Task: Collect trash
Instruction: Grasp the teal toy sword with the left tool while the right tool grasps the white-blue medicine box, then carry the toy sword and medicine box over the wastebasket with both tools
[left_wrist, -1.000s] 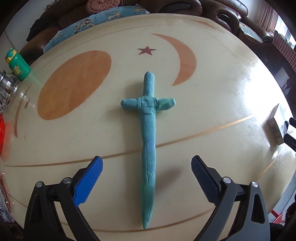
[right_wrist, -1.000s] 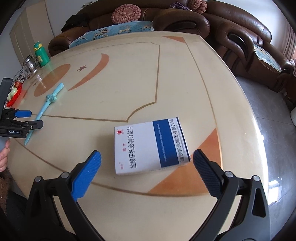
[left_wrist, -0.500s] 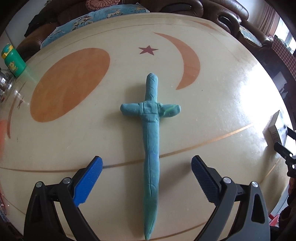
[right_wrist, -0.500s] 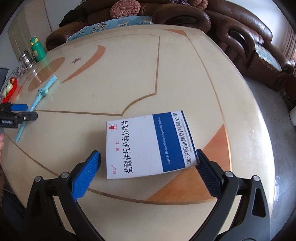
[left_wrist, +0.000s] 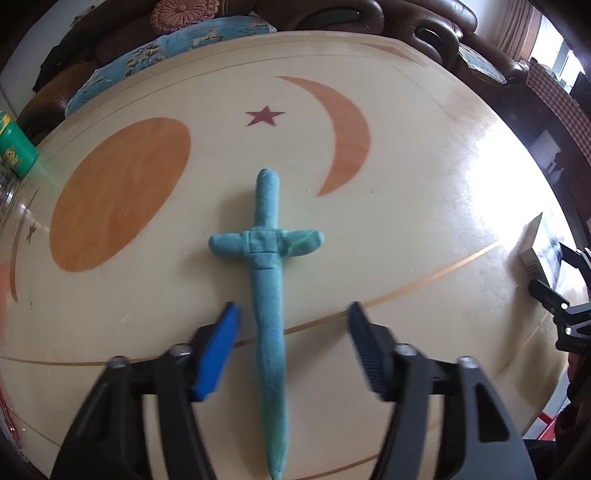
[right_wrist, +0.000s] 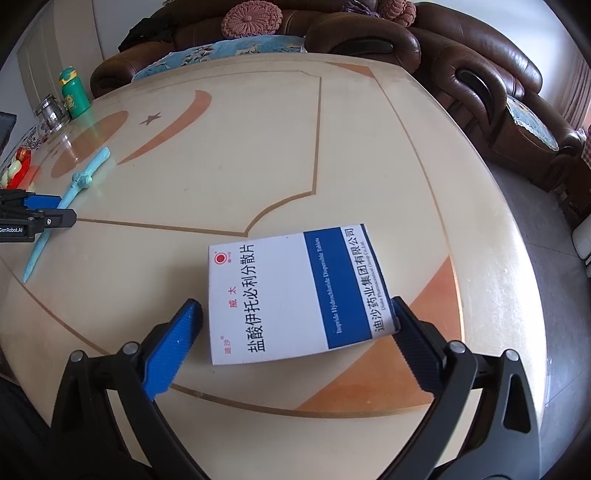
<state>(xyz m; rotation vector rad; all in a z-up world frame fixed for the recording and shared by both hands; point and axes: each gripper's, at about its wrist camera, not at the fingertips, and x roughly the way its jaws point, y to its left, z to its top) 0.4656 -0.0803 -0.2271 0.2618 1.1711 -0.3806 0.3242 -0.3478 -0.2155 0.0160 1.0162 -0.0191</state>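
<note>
A teal plush sword (left_wrist: 266, 280) lies on the round cream table (left_wrist: 424, 206), blade toward me. My left gripper (left_wrist: 291, 350) is open and straddles the blade, its fingers blurred and apart from it on both sides. A white and blue medicine box (right_wrist: 295, 291) lies flat on the table. My right gripper (right_wrist: 295, 343) is open around the box's near end; the right finger (right_wrist: 413, 347) touches its corner, the left finger (right_wrist: 173, 343) stands just off it. The sword (right_wrist: 62, 206) and left gripper (right_wrist: 33, 218) show at far left of the right wrist view.
A green bottle (right_wrist: 74, 92) and a glass jar (right_wrist: 51, 114) stand at the table's far left edge, with red items (right_wrist: 18, 166) nearby. Brown leather sofas (right_wrist: 480, 85) ring the far side. The right gripper (left_wrist: 565, 295) and the box (left_wrist: 535, 251) show at the left wrist view's right edge.
My left gripper's fingers have narrowed around the sword blade and moved forward along it. My right gripper has moved forward and lower, so the box now sits between its fingers.
</note>
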